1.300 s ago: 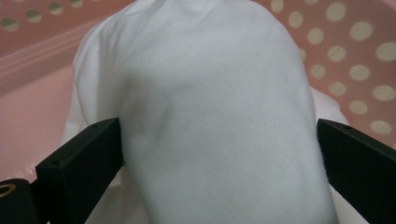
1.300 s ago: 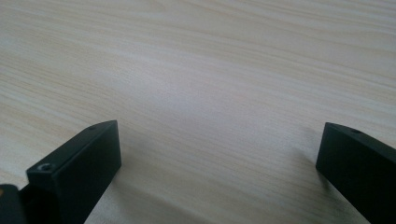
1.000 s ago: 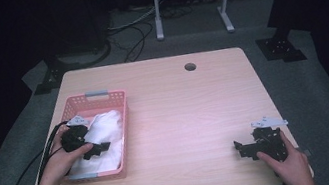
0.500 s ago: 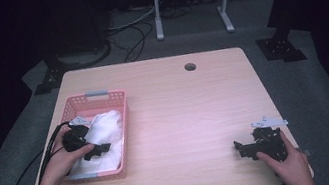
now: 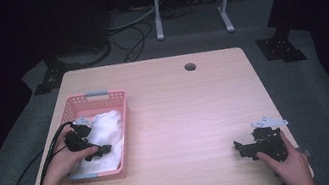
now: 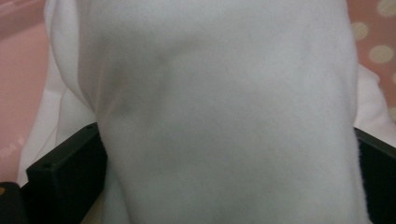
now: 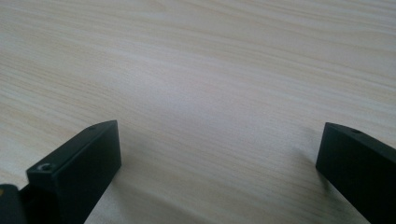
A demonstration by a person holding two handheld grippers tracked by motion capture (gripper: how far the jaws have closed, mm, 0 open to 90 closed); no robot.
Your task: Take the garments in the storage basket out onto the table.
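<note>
White cloth (image 5: 106, 132); pink perforated basket (image 5: 102, 98); light-wood table (image 5: 191, 113).

The high view is looking forward and down over the whole table (image 5: 184, 99). The left gripper view is pressing close on the cloth (image 6: 224, 116); the right is skimming bare tabletop.

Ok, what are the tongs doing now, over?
Left tongs open around white cloth in pink basket. Right tongs open, empty, on table. Nothing blocking.

Light wood desk (image 5: 180, 105), round hole near far edge. Pink basket (image 5: 125, 124) sits at left; right hand-held gripper (image 5: 243, 149) rests at front right.
</note>
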